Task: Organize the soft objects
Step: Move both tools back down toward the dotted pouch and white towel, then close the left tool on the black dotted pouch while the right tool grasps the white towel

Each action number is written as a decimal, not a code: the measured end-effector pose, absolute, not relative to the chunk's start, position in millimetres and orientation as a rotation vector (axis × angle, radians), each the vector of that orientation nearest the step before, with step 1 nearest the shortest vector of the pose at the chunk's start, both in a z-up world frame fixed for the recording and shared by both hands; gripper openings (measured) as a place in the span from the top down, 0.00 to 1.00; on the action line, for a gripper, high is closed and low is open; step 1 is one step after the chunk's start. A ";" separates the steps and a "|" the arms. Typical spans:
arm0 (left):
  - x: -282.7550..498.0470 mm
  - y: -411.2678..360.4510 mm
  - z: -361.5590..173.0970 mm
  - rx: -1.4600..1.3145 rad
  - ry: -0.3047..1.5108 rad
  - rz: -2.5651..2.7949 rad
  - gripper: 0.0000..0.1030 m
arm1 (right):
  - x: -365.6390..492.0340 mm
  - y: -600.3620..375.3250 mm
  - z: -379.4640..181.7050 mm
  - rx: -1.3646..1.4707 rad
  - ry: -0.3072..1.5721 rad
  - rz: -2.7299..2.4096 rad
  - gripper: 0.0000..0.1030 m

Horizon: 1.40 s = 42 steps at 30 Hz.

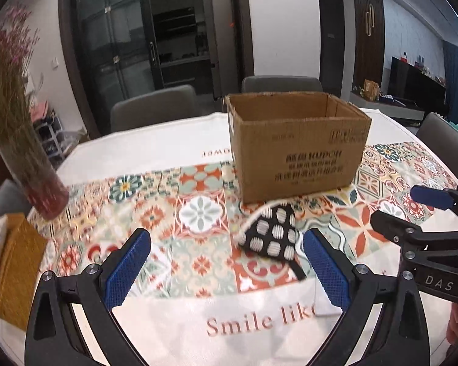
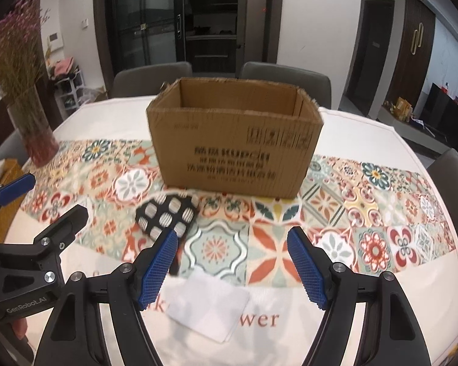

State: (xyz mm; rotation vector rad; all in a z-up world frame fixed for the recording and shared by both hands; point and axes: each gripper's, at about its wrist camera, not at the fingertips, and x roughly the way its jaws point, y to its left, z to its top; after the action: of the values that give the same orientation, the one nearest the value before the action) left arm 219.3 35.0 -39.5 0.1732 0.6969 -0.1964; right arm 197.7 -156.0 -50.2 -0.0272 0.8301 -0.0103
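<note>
Currently I am holding both claws, left claw [image 1: 226, 262] and right claw [image 2: 232, 263], apart and empty; the black white-dotted fabric pouch [image 1: 271, 235], judged limp and light, suits pinching at its thicker middle.

Home dining rm: table [image 2: 366, 128] w/ chairs [image 2: 285, 74], TV [image 1: 416, 84]

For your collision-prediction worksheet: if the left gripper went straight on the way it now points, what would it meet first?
Probably the patterned tablecloth; the left gripper tilts downward. The black spotted pouch lies just right of centre. Depth is unclear.
</note>
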 end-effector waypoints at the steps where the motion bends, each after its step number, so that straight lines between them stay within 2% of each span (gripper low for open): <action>1: 216.7 36.6 -42.3 0.165 0.704 -0.197 0.01 | 196.3 -155.1 -52.9 -0.026 0.836 -0.005 0.27; 18: 202.1 39.3 -101.1 0.201 0.829 -0.152 0.01 | 192.7 -143.9 -126.6 -0.082 1.053 0.066 0.27; 42: 243.2 11.9 -131.7 0.115 0.885 -0.254 0.01 | 205.6 -135.0 -171.4 -0.099 1.147 0.172 0.27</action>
State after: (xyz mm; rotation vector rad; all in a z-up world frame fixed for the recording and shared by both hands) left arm 243.2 11.9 -131.7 0.1153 0.8848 -0.2536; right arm 205.6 -135.0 -171.4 -0.0994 1.1474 0.1717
